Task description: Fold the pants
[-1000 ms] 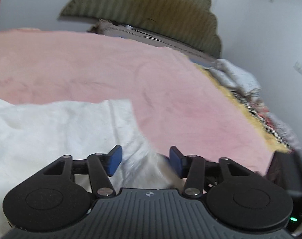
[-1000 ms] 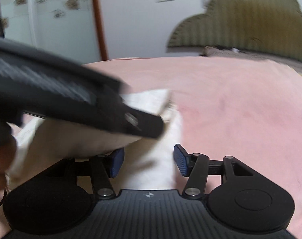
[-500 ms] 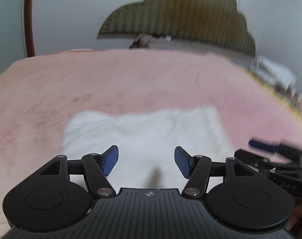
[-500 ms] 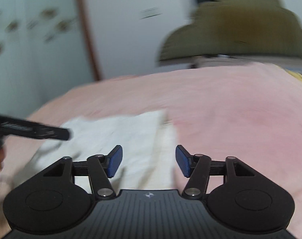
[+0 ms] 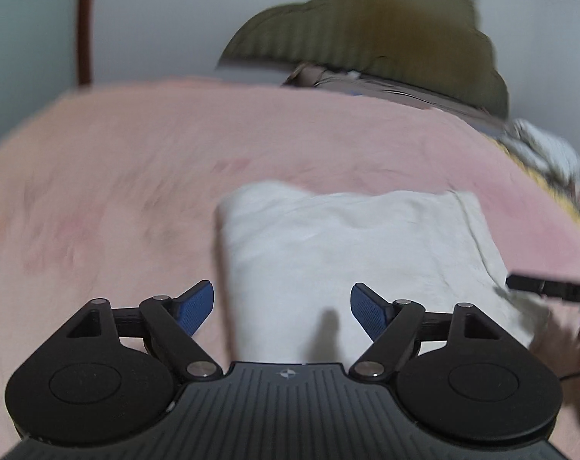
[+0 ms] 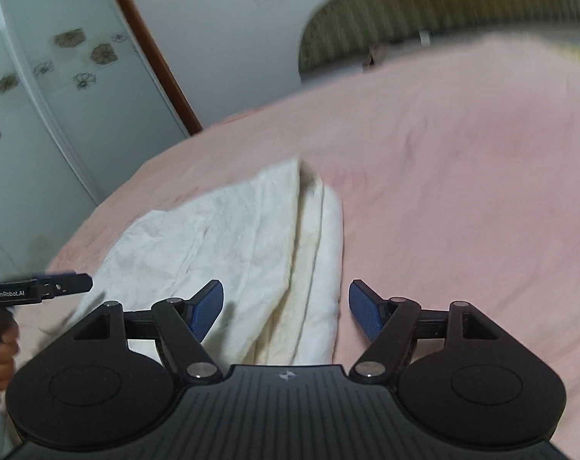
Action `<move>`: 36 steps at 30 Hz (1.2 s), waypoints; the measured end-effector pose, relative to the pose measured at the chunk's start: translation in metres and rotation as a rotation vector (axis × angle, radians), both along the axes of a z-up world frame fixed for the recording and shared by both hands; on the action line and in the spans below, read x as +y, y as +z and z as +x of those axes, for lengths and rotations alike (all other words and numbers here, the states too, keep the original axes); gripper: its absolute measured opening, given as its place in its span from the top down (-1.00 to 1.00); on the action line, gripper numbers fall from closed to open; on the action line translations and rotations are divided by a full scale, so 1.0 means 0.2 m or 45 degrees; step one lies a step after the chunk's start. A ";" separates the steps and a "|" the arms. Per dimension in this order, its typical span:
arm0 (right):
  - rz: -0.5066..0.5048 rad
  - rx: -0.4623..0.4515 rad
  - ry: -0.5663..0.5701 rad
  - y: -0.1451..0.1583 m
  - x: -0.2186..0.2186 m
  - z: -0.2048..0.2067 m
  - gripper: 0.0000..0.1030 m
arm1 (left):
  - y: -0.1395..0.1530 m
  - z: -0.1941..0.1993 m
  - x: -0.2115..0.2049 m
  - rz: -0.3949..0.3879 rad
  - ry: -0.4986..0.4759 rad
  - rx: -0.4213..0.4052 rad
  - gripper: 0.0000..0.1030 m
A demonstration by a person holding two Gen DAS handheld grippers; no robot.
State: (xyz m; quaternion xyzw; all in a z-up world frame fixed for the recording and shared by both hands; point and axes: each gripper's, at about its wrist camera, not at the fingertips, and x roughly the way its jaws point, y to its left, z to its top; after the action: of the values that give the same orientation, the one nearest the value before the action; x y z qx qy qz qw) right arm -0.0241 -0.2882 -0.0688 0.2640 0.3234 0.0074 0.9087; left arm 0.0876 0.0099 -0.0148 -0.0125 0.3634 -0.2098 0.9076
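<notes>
The white pants (image 5: 351, 253) lie folded into a compact rectangle on the pink bed cover (image 5: 117, 176). My left gripper (image 5: 282, 306) is open and empty, held above the near left part of the pants. In the right wrist view the pants (image 6: 228, 245) show stacked folded edges on their right side. My right gripper (image 6: 286, 306) is open and empty above that near right edge. The right gripper's tip (image 5: 539, 285) shows at the right edge of the left wrist view; the left gripper's tip (image 6: 60, 285) shows at the left of the right wrist view.
An olive scalloped headboard (image 5: 385, 27) stands at the far end of the bed. Crumpled patterned bedding (image 5: 543, 153) lies along the bed's right edge. A white wardrobe with flower decals (image 6: 41, 88) and a brown door frame (image 6: 152, 53) stand to the left.
Both grippers have pulled back and apart from the pants, staying open. The left gripper no longer crosses the right wrist view. The pants lie flat and folded.
</notes>
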 end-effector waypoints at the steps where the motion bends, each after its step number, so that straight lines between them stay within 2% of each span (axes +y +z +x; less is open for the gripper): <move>1: 0.046 -0.020 0.006 -0.01 -0.02 0.00 -0.42 | -0.02 0.03 0.05 -0.048 0.007 0.052 -0.57; 3: 0.149 -0.031 0.042 -0.02 -0.07 0.00 -0.45 | -0.06 0.09 0.12 -0.148 0.014 0.152 -0.57; 7: 0.364 -0.034 0.210 -0.06 -0.19 0.03 -0.45 | -0.18 0.19 0.23 -0.382 -0.020 0.331 -0.57; 11: 0.505 -0.051 0.320 -0.10 -0.25 0.13 -0.46 | -0.21 0.25 0.26 -0.525 -0.096 0.381 -0.58; 15: 0.632 -0.076 0.431 -0.12 -0.24 0.27 -0.46 | -0.29 0.33 0.22 -0.693 -0.232 0.503 -0.61; 17: 0.706 -0.097 0.469 -0.14 -0.23 0.33 -0.46 | -0.31 0.36 0.19 -0.724 -0.263 0.513 -0.64; 19: 0.718 -0.106 0.494 -0.15 -0.21 0.39 -0.44 | -0.32 0.38 0.14 -0.744 -0.267 0.532 -0.65; 22: 0.658 -0.097 0.508 -0.14 -0.19 0.40 -0.41 | -0.32 0.38 0.07 -0.694 -0.271 0.514 -0.61; 23: 0.632 -0.099 0.507 -0.13 -0.18 0.40 -0.40 | -0.32 0.38 0.05 -0.659 -0.271 0.492 -0.47; 24: 0.580 -0.096 0.508 -0.12 -0.15 0.39 -0.37 | -0.31 0.36 0.03 -0.614 -0.276 0.472 -0.04; 26: 0.455 -0.073 0.492 -0.10 -0.09 0.38 -0.30 | -0.32 0.34 0.02 -0.519 -0.252 0.431 0.30; 27: 0.389 -0.037 0.454 -0.09 -0.06 0.37 -0.11 | -0.32 0.33 0.03 -0.519 -0.256 0.410 0.42; 28: 0.350 -0.010 0.411 -0.09 -0.04 0.37 0.26 | -0.31 0.31 0.03 -0.521 -0.252 0.395 0.47; 31: 0.367 -0.024 0.350 -0.07 -0.02 0.34 0.45 | -0.27 0.25 0.01 -0.474 -0.253 0.302 0.61; 34: 0.338 -0.061 0.344 0.00 0.02 0.33 0.58 | -0.18 0.15 -0.06 -0.330 -0.287 0.140 0.67; 36: 0.304 -0.096 0.364 0.07 0.05 0.34 0.58 | -0.12 0.10 -0.10 -0.253 -0.311 0.041 0.68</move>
State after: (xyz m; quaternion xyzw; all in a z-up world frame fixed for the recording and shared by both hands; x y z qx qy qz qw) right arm 0.0448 -0.2788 -0.0555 0.3208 0.3202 0.1845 0.8721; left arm 0.1075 -0.0098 -0.0383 -0.0612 0.3541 -0.3533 0.8637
